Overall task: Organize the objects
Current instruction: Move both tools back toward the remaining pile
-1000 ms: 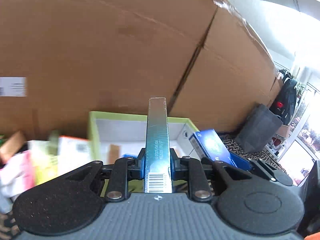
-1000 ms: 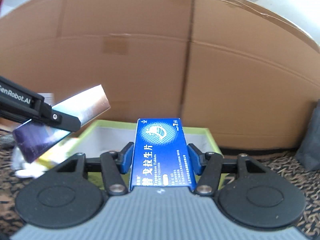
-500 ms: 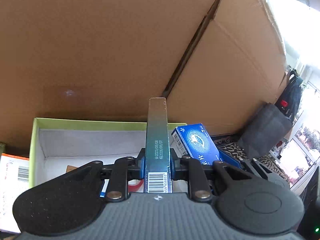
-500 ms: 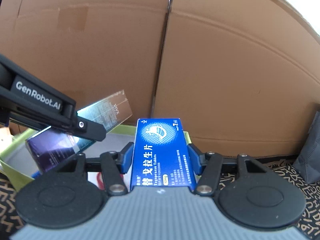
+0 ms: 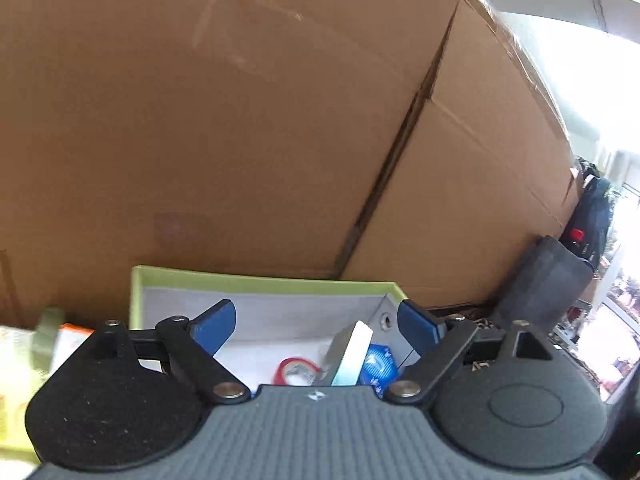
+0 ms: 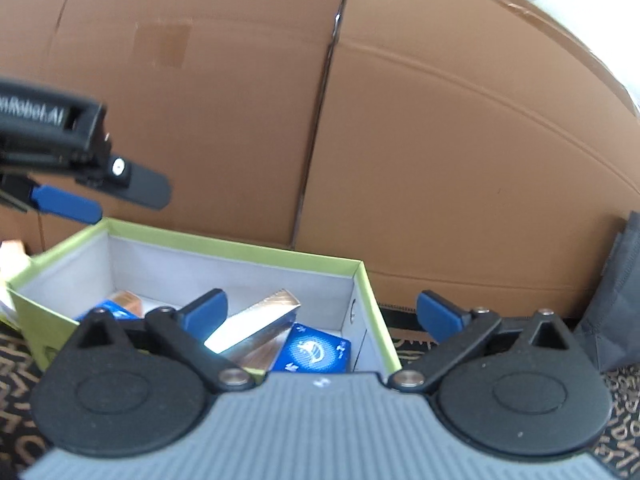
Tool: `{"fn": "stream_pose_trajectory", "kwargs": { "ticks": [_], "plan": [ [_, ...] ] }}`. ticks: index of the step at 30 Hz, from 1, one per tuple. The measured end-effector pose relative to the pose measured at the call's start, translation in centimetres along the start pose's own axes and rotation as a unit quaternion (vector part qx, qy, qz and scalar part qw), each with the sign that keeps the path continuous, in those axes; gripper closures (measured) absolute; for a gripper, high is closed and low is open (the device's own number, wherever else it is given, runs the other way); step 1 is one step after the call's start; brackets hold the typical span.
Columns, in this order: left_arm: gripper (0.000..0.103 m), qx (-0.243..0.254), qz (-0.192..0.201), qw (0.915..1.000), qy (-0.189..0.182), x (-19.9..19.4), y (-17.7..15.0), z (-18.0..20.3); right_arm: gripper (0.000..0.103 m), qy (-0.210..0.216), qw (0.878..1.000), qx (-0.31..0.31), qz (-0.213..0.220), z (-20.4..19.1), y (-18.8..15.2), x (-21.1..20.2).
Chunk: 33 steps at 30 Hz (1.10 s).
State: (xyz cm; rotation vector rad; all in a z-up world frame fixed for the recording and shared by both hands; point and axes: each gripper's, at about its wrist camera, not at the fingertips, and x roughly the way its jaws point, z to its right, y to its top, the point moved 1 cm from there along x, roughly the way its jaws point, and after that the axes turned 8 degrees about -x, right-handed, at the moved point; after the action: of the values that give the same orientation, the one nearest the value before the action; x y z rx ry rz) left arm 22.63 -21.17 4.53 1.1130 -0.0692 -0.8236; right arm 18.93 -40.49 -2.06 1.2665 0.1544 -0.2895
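Cardboard cartons [image 6: 440, 140] walled off the background, with a patterned cloth [image 6: 412, 344] under the green-rimmed box [image 6: 368, 292].

Risks, as a judgement: the silver carton [image 6: 256, 324] leaned tilted inside the box rather than flat, resting against the blue medicine box [image 6: 316, 352], so it could slide or tip if bumped. Both grippers hovered close over the same box, so a careless move could clip the rim or knock the 2 tools together. More packets sat outside on the left [image 5: 24, 344], blurred, so reaching for them across the box could snag its wall.

Left gripper [image 5: 316, 320] had its fingers spread with nothing between them; the silver carton [image 5: 352, 352] and blue medicine box [image 5: 378, 364] lay below and ahead, inside the box, apart from the pads. Right gripper [image 6: 320, 312] was likewise spread and empty, both items lying under the gap, not touching.
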Motion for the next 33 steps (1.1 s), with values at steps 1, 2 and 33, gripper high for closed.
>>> {"fn": "stream_pose_trajectory", "kwargs": {
  "ticks": [1, 2, 33],
  "plan": [
    [0.012, 0.0, 0.001, 1.0, 0.007, -0.4, -0.2, 0.1, 0.0, 0.004, 1.0, 0.008, 0.003, 0.0, 0.0, -0.7],
    [0.012, 0.002, -0.001, 0.9999, 0.015, -1.2, -0.4, 0.1, 0.0, 0.007, 1.0, 0.016, 0.005, 0.3, 0.2, -1.0],
    [0.012, -0.098, -0.016, 0.9621, 0.254, -19.6, -8.1, -17.1, 0.0, 0.225, 0.969, 0.072, -0.07, -16.3, -3.6, -14.1]
  ]
}}
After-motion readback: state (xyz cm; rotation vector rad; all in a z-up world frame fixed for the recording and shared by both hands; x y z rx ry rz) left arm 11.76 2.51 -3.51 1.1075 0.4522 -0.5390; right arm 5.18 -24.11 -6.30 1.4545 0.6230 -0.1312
